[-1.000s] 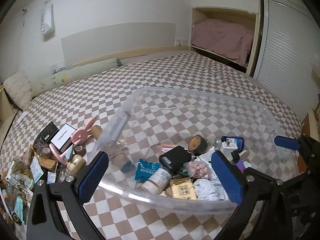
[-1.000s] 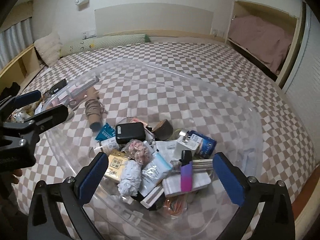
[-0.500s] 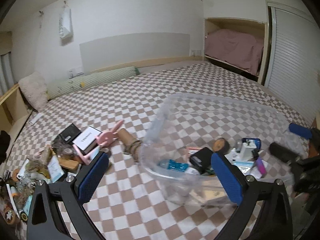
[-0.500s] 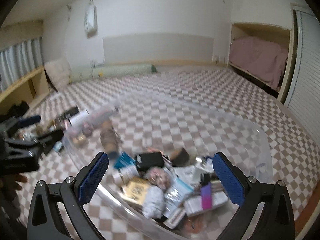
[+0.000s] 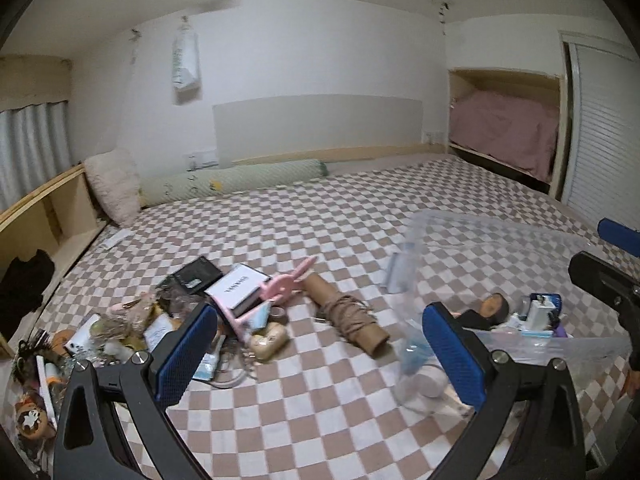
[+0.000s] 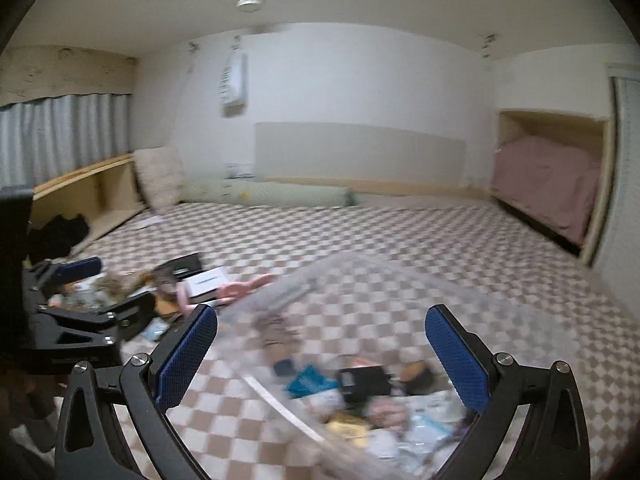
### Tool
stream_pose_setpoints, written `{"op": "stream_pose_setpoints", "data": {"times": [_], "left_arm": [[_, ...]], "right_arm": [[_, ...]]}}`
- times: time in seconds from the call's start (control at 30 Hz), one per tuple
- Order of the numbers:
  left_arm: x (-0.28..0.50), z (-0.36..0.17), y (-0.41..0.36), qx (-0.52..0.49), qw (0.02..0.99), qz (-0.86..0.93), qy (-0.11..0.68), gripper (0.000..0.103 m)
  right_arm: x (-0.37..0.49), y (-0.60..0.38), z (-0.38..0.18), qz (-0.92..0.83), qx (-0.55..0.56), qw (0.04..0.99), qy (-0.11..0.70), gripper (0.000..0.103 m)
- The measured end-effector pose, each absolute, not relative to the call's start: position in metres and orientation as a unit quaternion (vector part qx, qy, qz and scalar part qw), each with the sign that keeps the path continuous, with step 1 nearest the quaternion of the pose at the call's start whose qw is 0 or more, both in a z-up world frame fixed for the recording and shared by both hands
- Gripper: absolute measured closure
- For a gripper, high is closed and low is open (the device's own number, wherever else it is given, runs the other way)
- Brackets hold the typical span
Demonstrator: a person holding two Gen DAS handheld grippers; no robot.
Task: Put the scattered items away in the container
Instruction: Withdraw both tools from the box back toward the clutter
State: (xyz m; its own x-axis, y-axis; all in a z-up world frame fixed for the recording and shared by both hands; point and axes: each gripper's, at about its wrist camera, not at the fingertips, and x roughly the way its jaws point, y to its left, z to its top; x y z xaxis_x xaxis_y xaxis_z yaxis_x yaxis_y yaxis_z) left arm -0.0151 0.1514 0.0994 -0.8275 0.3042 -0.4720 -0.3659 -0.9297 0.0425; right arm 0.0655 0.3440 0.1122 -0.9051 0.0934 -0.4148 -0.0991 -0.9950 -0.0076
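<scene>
A clear plastic container (image 5: 500,236) holding several small items sits on the checkered bed; in the right wrist view the container (image 6: 360,276) is blurred. My left gripper (image 5: 316,352) is open and empty, left of the container. Ahead of it lie a cardboard tube wrapped in twine (image 5: 346,312), a pink bunny-eared item (image 5: 280,284), a white box (image 5: 236,286) and a heap of small scattered items (image 5: 120,328). My right gripper (image 6: 320,348) is open and empty above the container's near-left rim. The left gripper (image 6: 76,312) shows at that view's left edge.
The checkered bedspread (image 5: 320,216) stretches back to a green bolster (image 5: 232,182) and a fluffy pillow (image 5: 114,184). A wooden shelf (image 5: 40,216) runs along the left. A niche with pink bedding (image 5: 508,136) and a louvred door (image 5: 604,140) stand at the right.
Both grippers have pulled back and tilted up from over the container. The left view has swung left, so the tube and the scattered pile now lie ahead of it.
</scene>
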Motion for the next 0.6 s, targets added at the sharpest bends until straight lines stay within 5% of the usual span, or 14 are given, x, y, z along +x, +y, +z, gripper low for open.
{"op": "stream_pose_setpoints", "data": {"times": [0.6], "left_arm": [[-0.023,0.06,0.022,-0.241,0.053,0.969,0.007,0.0]], "right_arm": [[0.031,0.254,0.104,0.982,-0.186,-0.01,-0.008,0.0]]}}
